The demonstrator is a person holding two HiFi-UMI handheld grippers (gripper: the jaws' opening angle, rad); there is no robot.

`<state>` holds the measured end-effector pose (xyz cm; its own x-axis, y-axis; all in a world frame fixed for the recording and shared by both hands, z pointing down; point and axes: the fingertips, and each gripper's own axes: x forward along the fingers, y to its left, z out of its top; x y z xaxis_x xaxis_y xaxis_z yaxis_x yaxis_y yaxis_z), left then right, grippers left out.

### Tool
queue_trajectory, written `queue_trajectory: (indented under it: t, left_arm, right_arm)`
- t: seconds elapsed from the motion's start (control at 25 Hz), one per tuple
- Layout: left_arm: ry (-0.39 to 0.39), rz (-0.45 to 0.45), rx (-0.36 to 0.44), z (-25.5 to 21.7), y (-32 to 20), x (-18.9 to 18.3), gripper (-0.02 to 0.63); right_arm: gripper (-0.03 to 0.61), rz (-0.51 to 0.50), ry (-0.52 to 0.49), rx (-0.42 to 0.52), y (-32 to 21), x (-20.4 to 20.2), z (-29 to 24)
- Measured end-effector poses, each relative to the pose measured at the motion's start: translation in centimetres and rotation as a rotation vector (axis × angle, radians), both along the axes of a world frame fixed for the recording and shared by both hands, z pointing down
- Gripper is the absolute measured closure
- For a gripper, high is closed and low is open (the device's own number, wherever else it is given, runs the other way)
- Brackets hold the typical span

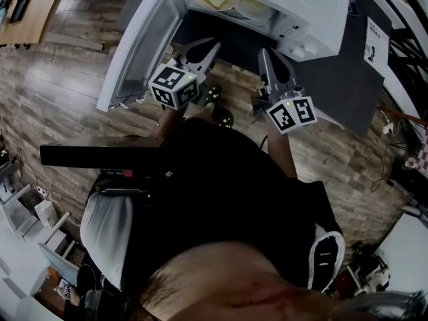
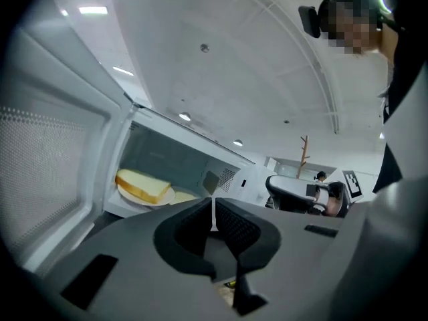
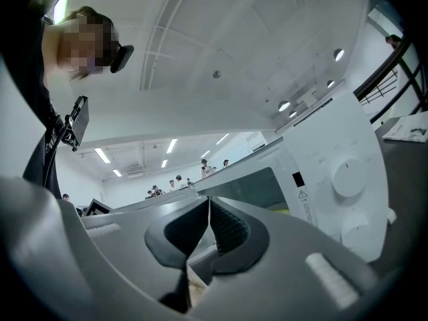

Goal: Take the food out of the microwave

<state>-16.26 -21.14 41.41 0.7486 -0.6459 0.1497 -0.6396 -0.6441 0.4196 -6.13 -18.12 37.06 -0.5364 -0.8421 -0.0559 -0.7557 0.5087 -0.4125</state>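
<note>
The microwave (image 1: 304,9) stands on a dark grey worktop (image 1: 344,89) with its door (image 1: 144,42) swung wide to its left side. Inside its cavity, a thick slice of bread (image 2: 142,184) lies on a pale plate (image 2: 155,197), towards the door side of the microwave's floor. The left gripper (image 1: 208,48) is in front of the microwave's opening, just outside it and apart from the plate. Its jaws are clenched together with nothing between them. The right gripper (image 1: 263,55) is in front of the microwave too, nearer the control panel, where two round dials (image 3: 349,177) sit one above the other. Its jaws are likewise pressed together and empty. Below the microwave and the person's arms runs a wooden floor (image 1: 60,105).
</note>
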Motion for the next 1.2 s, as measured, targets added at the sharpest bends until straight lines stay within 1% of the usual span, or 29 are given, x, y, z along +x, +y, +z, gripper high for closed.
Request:
queue_trajectory:
  t: [0.04,0.2,0.32,0.44,0.52,0.56,0.6,0.64,0.8,0.92,1.08,1.2]
  left_arm:
    - [0.013,0.001,-0.017,0.3,-0.3,0.0,0.606]
    - [0.014,0.03,-0.056,2.1,-1.3,0.3,0.606]
    - [0.037,0.002,-0.09,3.1,-2.4,-0.2,0.605]
    - [0.104,-0.038,-0.126,3.5,-3.6,-0.9,0.604]
    - [0.198,-0.072,-0.156,3.3,-4.6,-1.5,0.603]
    - [0.248,-0.092,-0.173,3.2,-5.1,-1.8,0.592]
    - [0.289,-0.108,-0.188,3.2,-5.6,-2.0,0.554]
    - [0.315,-0.118,-0.201,3.3,-6.0,-2.1,0.534]
    - [0.36,-0.139,-0.237,3.9,-7.0,-2.2,0.532]
    - [0.429,-0.162,-0.298,5.0,-7.7,-2.3,0.532]
    - [0.455,-0.187,-0.334,5.9,-8.5,-2.3,0.532]
    - [0.506,-0.184,-0.388,6.6,-8.8,-1.8,0.532]
  right_arm:
    - [0.578,-0.002,-0.001,-0.003,-0.3,-0.1,0.1]
    - [0.578,-0.008,-0.001,-0.018,-1.2,-0.3,0.5]
    - [0.578,-0.001,-0.003,-0.03,-1.8,0.1,0.8]
    - [0.578,-0.002,-0.001,-0.039,-2.1,0.2,1.1]
    - [0.578,-0.005,-0.013,-0.05,-2.4,0.1,1.3]
    - [0.578,-0.006,-0.021,-0.055,-2.6,0.1,1.4]
    - [0.578,-0.007,-0.024,-0.059,-2.7,0.1,1.5]
    - [0.578,-0.007,-0.024,-0.061,-2.8,0.2,1.6]
    - [0.578,0.001,-0.024,-0.067,-3.2,0.6,1.7]
    - [0.578,0.003,-0.02,-0.072,-3.5,0.9,1.9]
    - [0.578,0.008,-0.019,-0.078,-3.7,1.4,2.1]
    - [0.578,0.014,-0.019,-0.082,-3.8,1.8,2.2]
